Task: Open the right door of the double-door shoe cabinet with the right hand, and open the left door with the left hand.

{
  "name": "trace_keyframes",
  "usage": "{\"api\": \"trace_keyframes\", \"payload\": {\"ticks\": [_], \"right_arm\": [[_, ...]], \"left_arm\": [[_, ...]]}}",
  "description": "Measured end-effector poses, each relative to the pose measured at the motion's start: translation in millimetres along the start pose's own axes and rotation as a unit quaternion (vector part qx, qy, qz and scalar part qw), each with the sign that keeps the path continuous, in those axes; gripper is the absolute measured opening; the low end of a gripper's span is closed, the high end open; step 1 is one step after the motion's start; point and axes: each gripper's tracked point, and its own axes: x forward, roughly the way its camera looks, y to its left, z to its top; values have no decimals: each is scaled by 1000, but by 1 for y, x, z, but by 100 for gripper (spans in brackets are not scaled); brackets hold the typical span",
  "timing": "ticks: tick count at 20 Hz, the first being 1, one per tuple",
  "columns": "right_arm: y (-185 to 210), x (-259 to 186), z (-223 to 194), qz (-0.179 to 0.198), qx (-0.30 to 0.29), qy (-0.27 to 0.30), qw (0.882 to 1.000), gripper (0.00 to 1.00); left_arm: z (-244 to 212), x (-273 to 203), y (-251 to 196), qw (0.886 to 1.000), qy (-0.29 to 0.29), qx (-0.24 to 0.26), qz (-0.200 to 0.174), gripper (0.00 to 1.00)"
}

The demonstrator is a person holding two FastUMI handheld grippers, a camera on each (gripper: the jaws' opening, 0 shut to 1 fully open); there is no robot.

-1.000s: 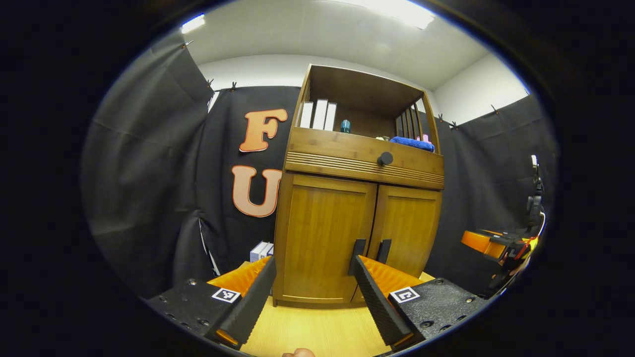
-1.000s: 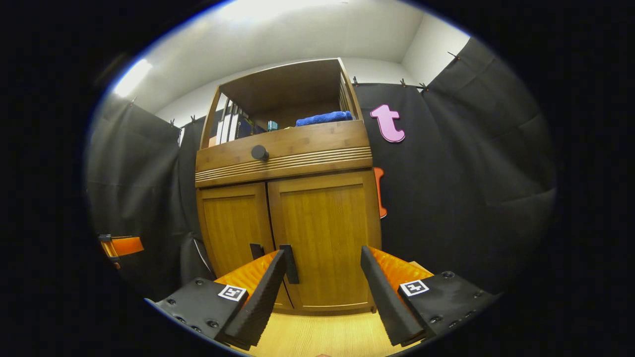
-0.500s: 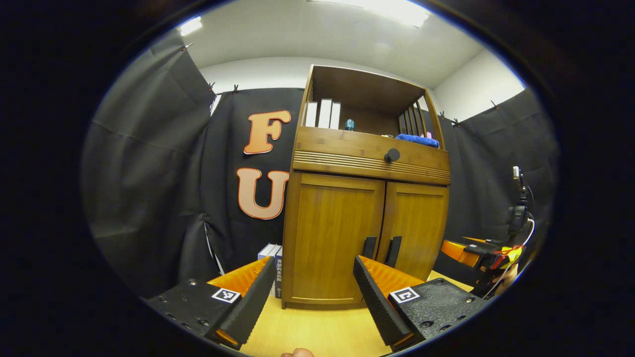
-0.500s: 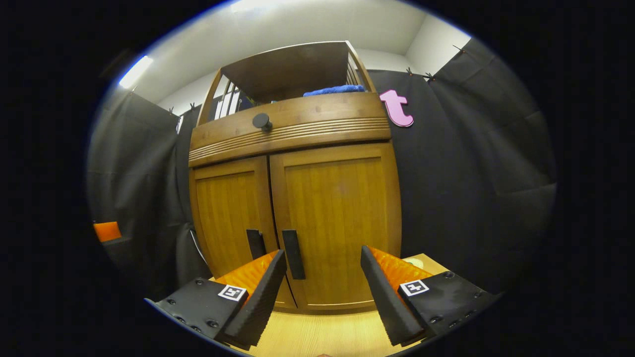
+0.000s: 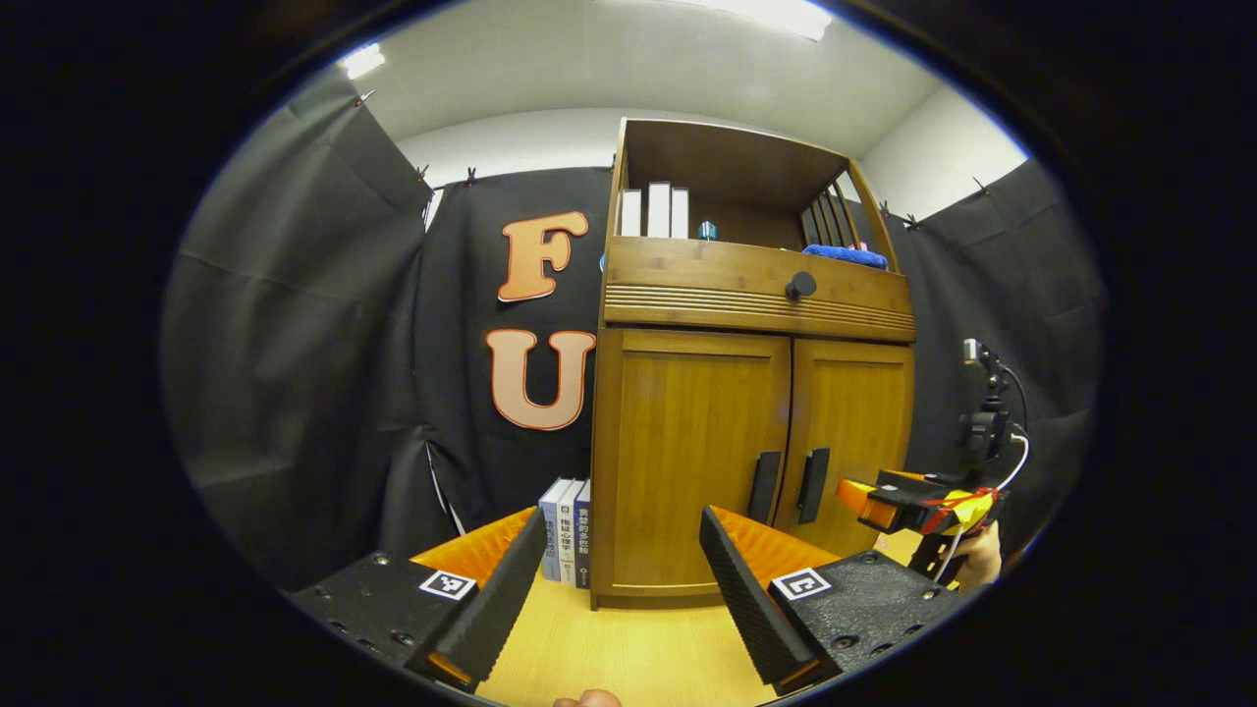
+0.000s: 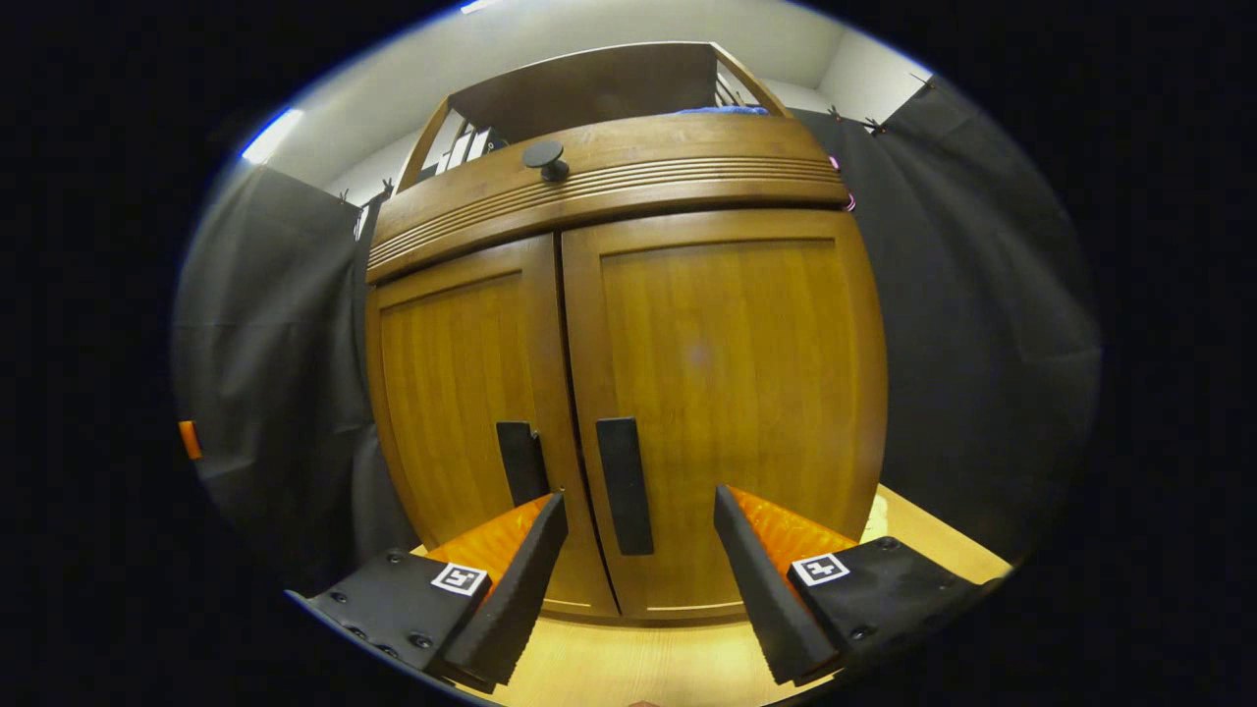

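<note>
Right gripper view: shoe cabinet (image 6: 727, 363) doors shut, dark handles.

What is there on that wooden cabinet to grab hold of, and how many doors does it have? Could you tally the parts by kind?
Closed wooden cabinet doors: 2, the left door and the right door
Black upright bar handles on the doors: 2, one on the left door, one on the right door
Round black knob on the drawer front above the doors: 1
Total: 5
</note>
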Motion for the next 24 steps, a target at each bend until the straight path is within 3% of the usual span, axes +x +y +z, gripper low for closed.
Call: {"api": "trace_keyframes", "payload": {"ticks": [1,2,5,6,7,12,13,14,17,18,19,20,22,24], "right_arm": [[3,6,-3,1,1,1,1000,89],[5,11,-7,3,3,1,1000,100],[15,32,-20,8,4,7,1000,97],[14,37,-23,8,3,10,1000,89],[12,42,-26,5,1,13,1000,97],[-6,64,-24,-19,-7,10,1000,97],[-6,67,-26,-14,-6,14,1000,87],[-5,71,-27,-8,-4,20,1000,94],[0,77,-32,5,-2,33,999,69],[0,79,-33,4,-5,35,999,67],[0,80,-32,1,-9,34,999,82],[1,80,-31,1,-11,31,999,63],[-2,85,-28,-5,-18,28,999,62],[1,87,-27,1,-14,30,999,55]], "left_arm": [[0,1,1,1000,-1,1,1,92],[-1,2,1,1000,0,2,1,95],[-6,7,2,1000,4,1,-1,95],[-6,8,0,1000,5,-2,-5,95],[-8,9,-2,1000,7,-5,-8,92],[-13,17,-5,1000,8,-3,-18,95],[-14,19,-5,1000,8,-5,-18,95],[-15,21,-5,1000,8,-5,-18,95],[-16,25,-8,1000,9,-5,-21,92],[-17,26,-10,1000,9,-6,-26,95],[-17,27,-11,999,9,-8,-30,94],[-17,27,-13,999,8,-9,-34,94],[-17,26,-15,999,8,-12,-38,95],[-18,26,-14,999,6,-16,-39,95]]}}
